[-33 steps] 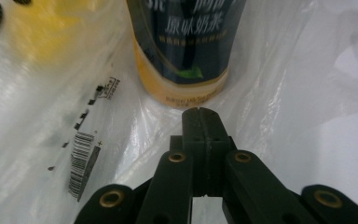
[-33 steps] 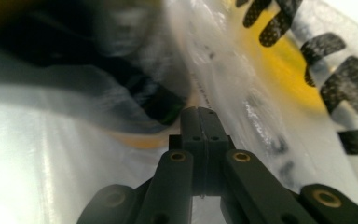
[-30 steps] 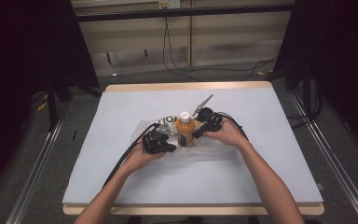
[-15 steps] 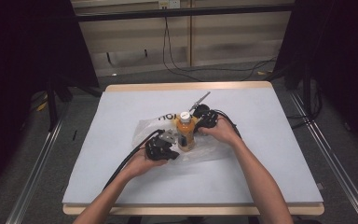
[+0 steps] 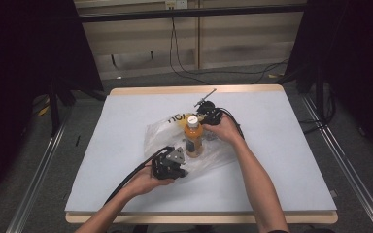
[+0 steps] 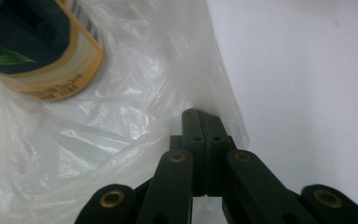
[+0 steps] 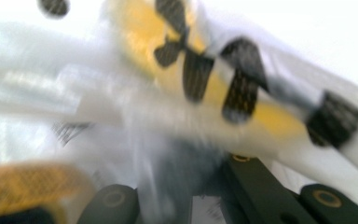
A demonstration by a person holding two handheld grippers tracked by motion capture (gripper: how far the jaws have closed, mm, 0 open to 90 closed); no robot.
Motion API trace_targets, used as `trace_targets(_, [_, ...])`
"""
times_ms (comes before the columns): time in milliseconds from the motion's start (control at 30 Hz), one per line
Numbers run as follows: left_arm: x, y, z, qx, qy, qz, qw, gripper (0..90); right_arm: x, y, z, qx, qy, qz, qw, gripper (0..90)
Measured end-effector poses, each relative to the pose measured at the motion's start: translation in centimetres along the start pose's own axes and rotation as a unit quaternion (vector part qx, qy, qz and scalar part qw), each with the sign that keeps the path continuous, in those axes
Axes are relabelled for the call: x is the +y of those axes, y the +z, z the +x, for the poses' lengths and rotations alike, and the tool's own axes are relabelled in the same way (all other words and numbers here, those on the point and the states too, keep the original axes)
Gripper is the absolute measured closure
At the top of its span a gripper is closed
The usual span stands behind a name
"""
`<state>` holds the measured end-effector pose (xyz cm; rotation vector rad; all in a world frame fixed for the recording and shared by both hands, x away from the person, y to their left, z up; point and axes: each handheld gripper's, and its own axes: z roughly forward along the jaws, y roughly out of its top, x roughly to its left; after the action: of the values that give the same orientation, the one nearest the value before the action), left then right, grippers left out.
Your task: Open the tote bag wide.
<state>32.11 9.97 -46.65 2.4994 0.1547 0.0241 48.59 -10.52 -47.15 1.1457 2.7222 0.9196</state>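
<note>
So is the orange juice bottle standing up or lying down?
Standing up: the orange juice bottle has its white cap on top, on the clear plastic bag.

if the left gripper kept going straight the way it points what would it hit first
The left gripper is shut on the plastic bag, so more bag film, then probably bare table; the bottle sits off-line.

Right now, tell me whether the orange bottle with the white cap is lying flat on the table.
No, the orange bottle stands upright on the plastic bag.

The bottle (image 5: 194,137) just beside the black left gripper (image 6: 204,122) is orange with a white cap. The bag (image 5: 212,160) is clear with yellow and black print. The counter (image 5: 281,145) is pale grey.
</note>
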Motion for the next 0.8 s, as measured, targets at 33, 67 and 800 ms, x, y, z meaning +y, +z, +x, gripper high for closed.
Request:
trace_targets(33, [0.0, -0.1, -0.3, -0.007, 0.005, 0.003, 1.0, 90.0, 0.2, 0.1, -0.1, -0.002, 0.004, 0.0, 1.0, 90.0])
trace_targets(67, [-0.1, -0.2, -0.5, -0.008, 0.008, 0.002, 0.9999, 90.0, 0.4, 0.2, -0.2, -0.003, 0.007, 0.0, 1.0, 90.0])
trace_targets(800, [-2.0, -1.1, 0.5, -0.026, -0.016, -0.023, 0.9993, 90.0, 1.5, 1.0, -1.4, -0.023, 0.039, -0.02, 0.9988, 90.0])
